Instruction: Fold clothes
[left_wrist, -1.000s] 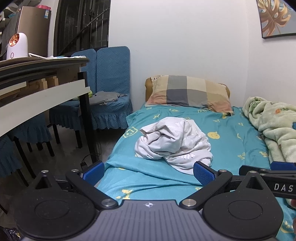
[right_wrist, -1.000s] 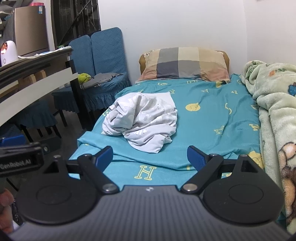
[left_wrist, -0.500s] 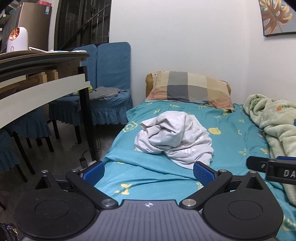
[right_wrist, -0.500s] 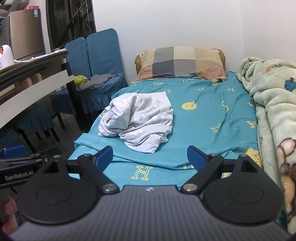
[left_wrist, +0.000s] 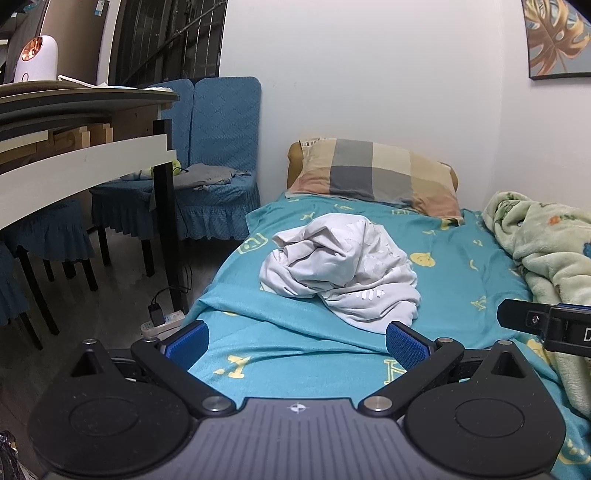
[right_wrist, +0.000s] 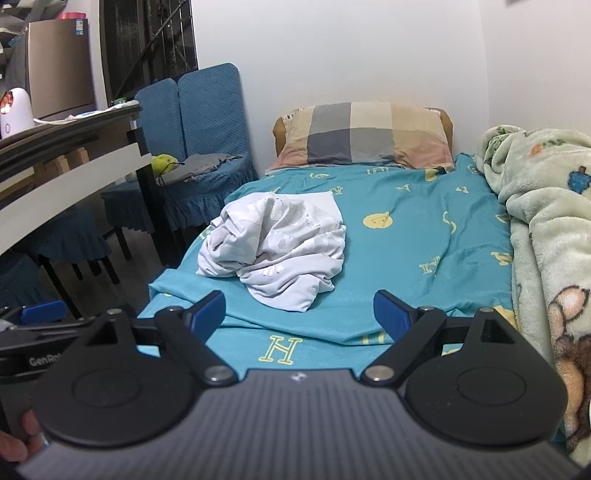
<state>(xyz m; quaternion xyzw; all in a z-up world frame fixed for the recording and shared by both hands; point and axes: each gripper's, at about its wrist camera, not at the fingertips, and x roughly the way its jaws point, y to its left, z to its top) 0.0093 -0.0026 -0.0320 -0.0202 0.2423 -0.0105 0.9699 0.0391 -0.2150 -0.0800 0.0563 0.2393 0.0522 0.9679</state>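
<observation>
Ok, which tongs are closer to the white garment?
Left, narrowly: the garment lies just ahead, slightly right. Right tongs sit slightly farther back, garment ahead-left.

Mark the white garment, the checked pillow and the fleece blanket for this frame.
white garment (left_wrist: 332, 262), left wrist view, top of the crumpled heap.
checked pillow (right_wrist: 364, 138), right wrist view, middle of its front face.
fleece blanket (right_wrist: 550, 229), right wrist view, upper fold.

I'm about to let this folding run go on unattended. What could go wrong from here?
The white garment is a crumpled heap with no hem or sleeve visible, so the open left gripper and right gripper may pinch several layers at once.
It lies near the bed's left edge, so a tug could drag it to the floor.
The fingers might also catch the loose teal sheet underneath.
</observation>
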